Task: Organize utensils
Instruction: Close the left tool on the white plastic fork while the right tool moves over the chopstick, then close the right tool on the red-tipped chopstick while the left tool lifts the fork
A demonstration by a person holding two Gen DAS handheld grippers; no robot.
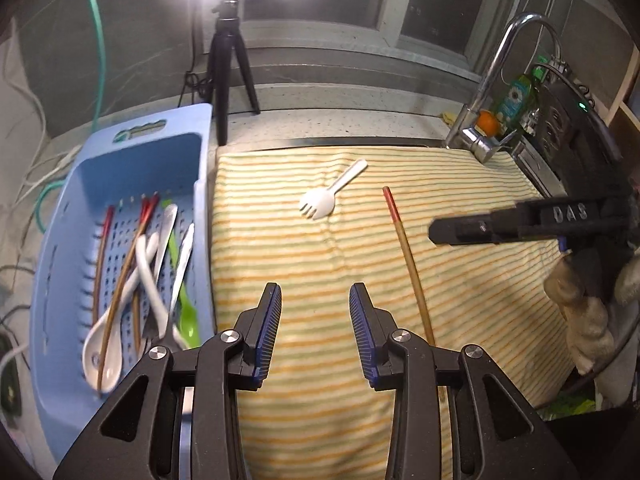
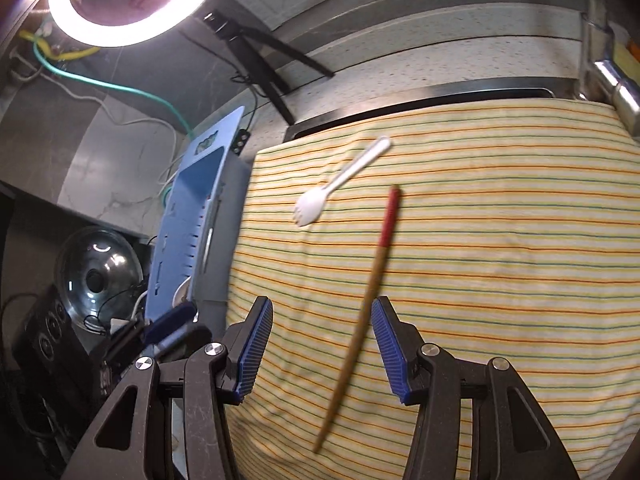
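A white plastic spork point(image 1: 330, 193) point(image 2: 335, 184) and a red-tipped wooden chopstick point(image 1: 407, 257) point(image 2: 368, 292) lie on a striped cloth point(image 1: 460, 280) point(image 2: 500, 260). A blue perforated basket point(image 1: 120, 168) point(image 2: 200, 200) to the left holds spoons and chopsticks. My left gripper point(image 1: 315, 312) is open and empty above the cloth beside the basket. My right gripper point(image 2: 322, 336) is open, its fingers either side of the chopstick, above it. The right gripper also shows in the left wrist view point(image 1: 500, 226).
A black tripod point(image 1: 228, 76) with a ring light stands behind the basket. A chrome faucet point(image 1: 500, 92) and a green bottle point(image 1: 516, 98) are at the back right. A glass pot lid point(image 2: 96, 276) and cables lie left of the basket.
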